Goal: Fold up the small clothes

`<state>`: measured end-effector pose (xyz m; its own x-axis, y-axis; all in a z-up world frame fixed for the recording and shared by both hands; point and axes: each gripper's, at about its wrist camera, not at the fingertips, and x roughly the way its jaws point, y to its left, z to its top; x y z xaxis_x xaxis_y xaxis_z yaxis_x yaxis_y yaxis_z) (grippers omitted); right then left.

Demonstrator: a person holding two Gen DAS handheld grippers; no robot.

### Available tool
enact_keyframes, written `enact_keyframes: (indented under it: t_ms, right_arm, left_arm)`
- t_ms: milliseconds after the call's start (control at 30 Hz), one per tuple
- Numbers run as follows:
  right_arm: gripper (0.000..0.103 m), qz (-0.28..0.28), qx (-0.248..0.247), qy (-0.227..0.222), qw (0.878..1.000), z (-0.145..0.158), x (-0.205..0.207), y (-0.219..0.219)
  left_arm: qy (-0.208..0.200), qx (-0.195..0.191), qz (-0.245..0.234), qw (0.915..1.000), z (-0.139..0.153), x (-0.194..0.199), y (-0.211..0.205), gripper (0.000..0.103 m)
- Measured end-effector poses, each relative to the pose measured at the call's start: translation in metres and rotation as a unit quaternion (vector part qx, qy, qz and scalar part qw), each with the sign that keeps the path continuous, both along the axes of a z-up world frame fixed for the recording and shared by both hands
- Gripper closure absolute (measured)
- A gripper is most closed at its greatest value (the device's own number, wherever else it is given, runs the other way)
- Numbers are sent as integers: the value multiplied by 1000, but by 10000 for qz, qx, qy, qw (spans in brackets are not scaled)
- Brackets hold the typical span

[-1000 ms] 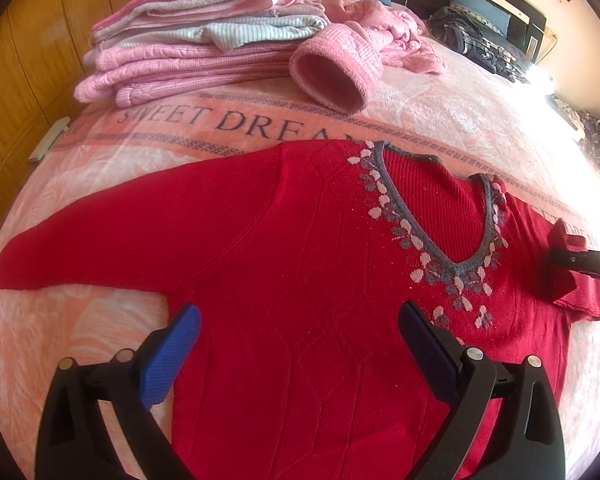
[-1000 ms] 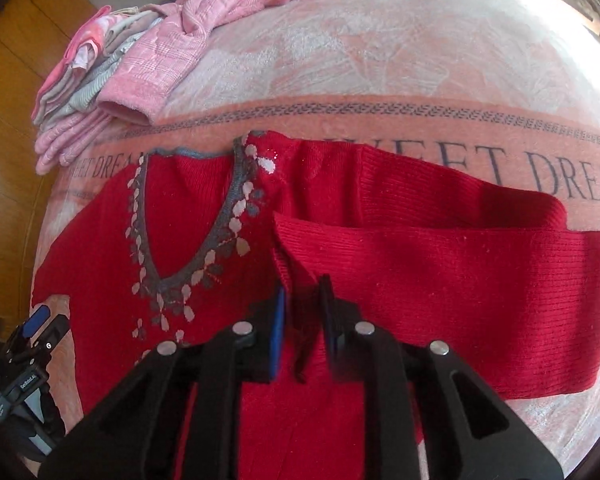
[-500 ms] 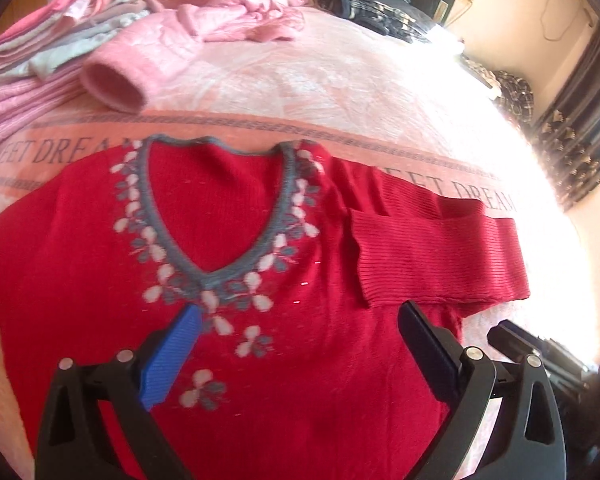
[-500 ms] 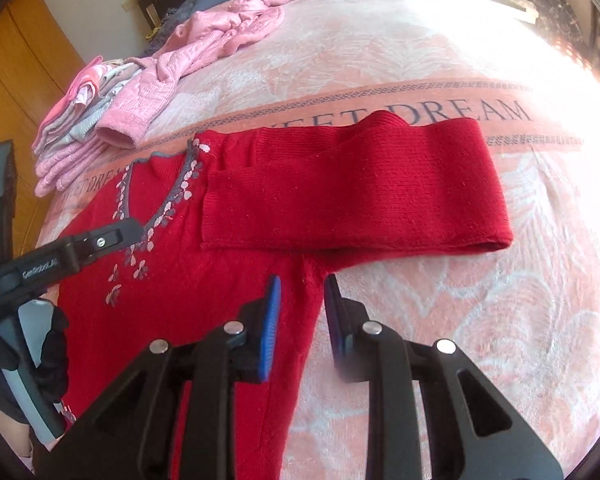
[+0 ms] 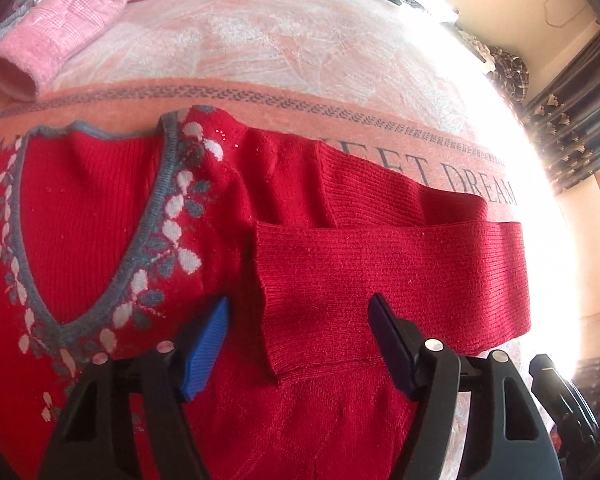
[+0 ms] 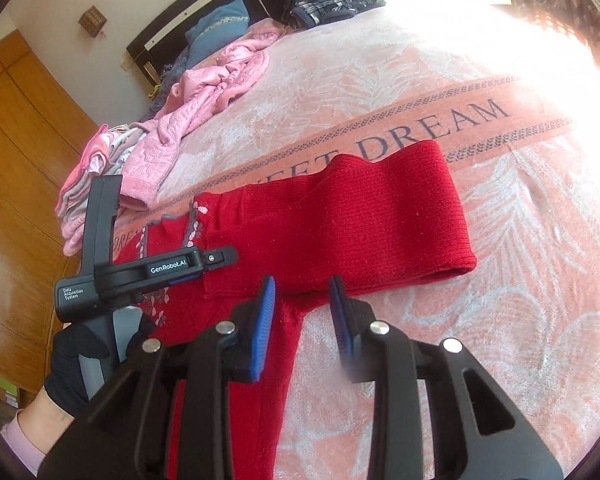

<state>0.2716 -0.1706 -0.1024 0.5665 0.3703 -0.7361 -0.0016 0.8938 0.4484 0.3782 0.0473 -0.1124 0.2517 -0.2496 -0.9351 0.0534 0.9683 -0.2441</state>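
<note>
The red sweater point(image 5: 100, 240) lies flat on the bed, on a pink blanket point(image 5: 300, 52) lettered "SWEET DREAM", its grey V-neck trimmed with white and grey flowers. One sleeve point(image 5: 388, 276) is doubled back on itself, so that its ribbed cuff lies on the chest just beside the neckline and the fold juts out over the blanket. My left gripper point(image 5: 300, 344) hangs over that cuff end with its jaws spread wide and nothing between them: the blue pad is over the sweater's chest and the dark pad over the sleeve. My right gripper point(image 6: 302, 320) is also open and empty, though its jaws stand closer together; from its own camera it sits above the spot where the sleeve point(image 6: 360, 232) meets the sweater's side edge, with bare blanket point(image 6: 480, 340) to the right. In that view my left hand point(image 6: 76, 364), in a black glove, holds the left gripper's handle over the chest. Further up the bed, well apart from the sweater, lie a rumpled pink garment point(image 6: 204, 100) and a stack of folded pink clothes point(image 6: 96, 168), with dark plaid clothing point(image 6: 332, 0) near the headboard.
</note>
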Motion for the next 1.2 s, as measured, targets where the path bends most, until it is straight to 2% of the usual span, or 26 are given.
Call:
enact_keyframes:
  t_ms: [33,67,100,133,200,267,400,567,733,900,1067,1200]
  right_arm:
    - [74,-21,-23,33,10000,-2,2,1]
    - [74,-27,-41,73,10000,-4,3,2]
    - [74,-13,-43,100,9999,-6,5,4]
    - [74,-6,-54,121,9999,-8,5,5]
    - [74,-3,-127,139,9998,-9,6,8]
    - [74,7,-183,143,9997,-10,6,10]
    - [73,-22,-218,198,9996,-15,9,13]
    - [73,-72,-261,140,9995,-13,8,13]
    - [73,-115,-215,29,9997,-7,5,9]
    - [73,-194,-203,127,9995,-15,7,10]
    - [71,-243,-165,248,9993,-24,11,12]
    - [70,-206,-237,270,9991,-28,14,20]
  left_arm:
    - [32,6,-28,10000,0,0,-1,52]
    - [66,-13,-50,10000,0,1,-1,64]
    - [75,16,-30,10000,0,2,0,70]
    - [60,25,6,10000,0,1,2,73]
    - [55,-25,117,9999,0,3,7,89]
    - [40,-188,270,9994,0,3,14,97]
    - [-101,-510,461,9976,9,-2,24,99]
    - [-531,-1067,680,9905,45,-9,47,100]
    - [-1131,-955,951,9844,93,-14,90,100]
    - [-1372,-667,1240,9805,119,-17,150,100]
    - [-1368,-321,1606,9770,117,-24,211,100]
    - [-1265,-102,1888,9738,99,-30,246,100]
